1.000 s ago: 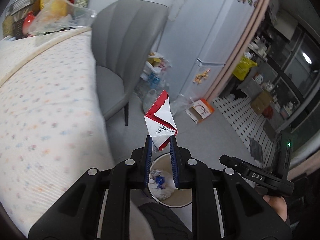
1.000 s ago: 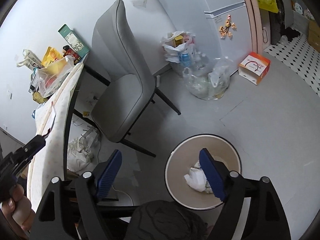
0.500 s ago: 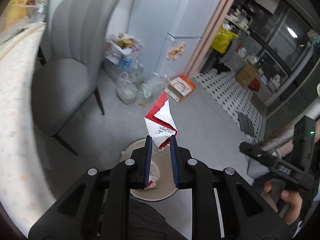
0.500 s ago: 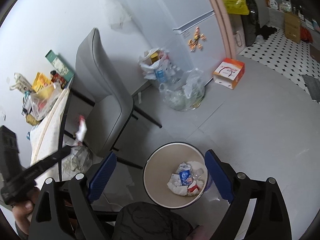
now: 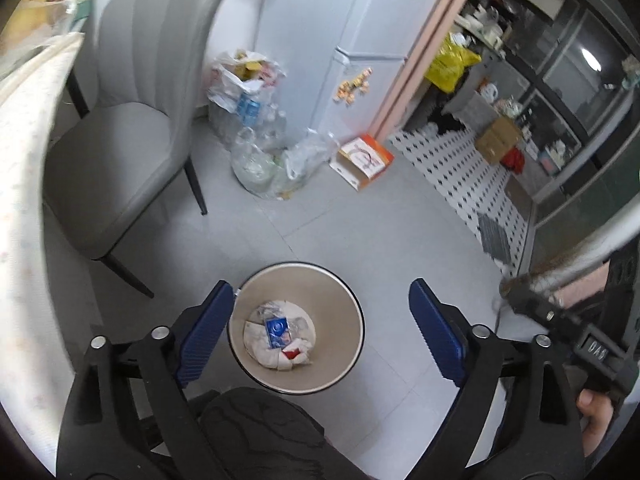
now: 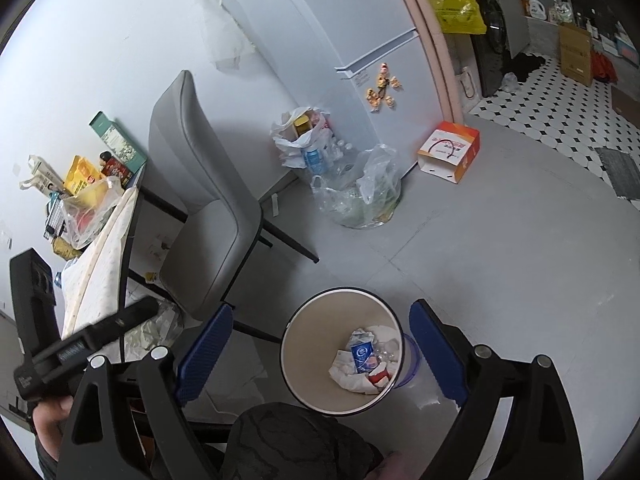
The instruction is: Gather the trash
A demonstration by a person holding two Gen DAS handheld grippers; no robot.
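Waste bin point(image 5: 297, 280): lower centre of the left wrist view, on the floor point(image 5: 360, 240), crumpled trash point(image 5: 280, 338) inside.
Chair point(image 5: 120, 160): upper left of the bin.
Counter point(image 5: 24, 152): far left edge, left of the chair.
Plastic bags point(image 5: 264, 152): above the bin, right of the chair.
Cardboard box point(image 5: 362, 158): right of the bags.

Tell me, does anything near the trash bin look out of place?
Yes. Crumpled white paper lies on the floor under the table, beside the grey chair, not in the trash bin.
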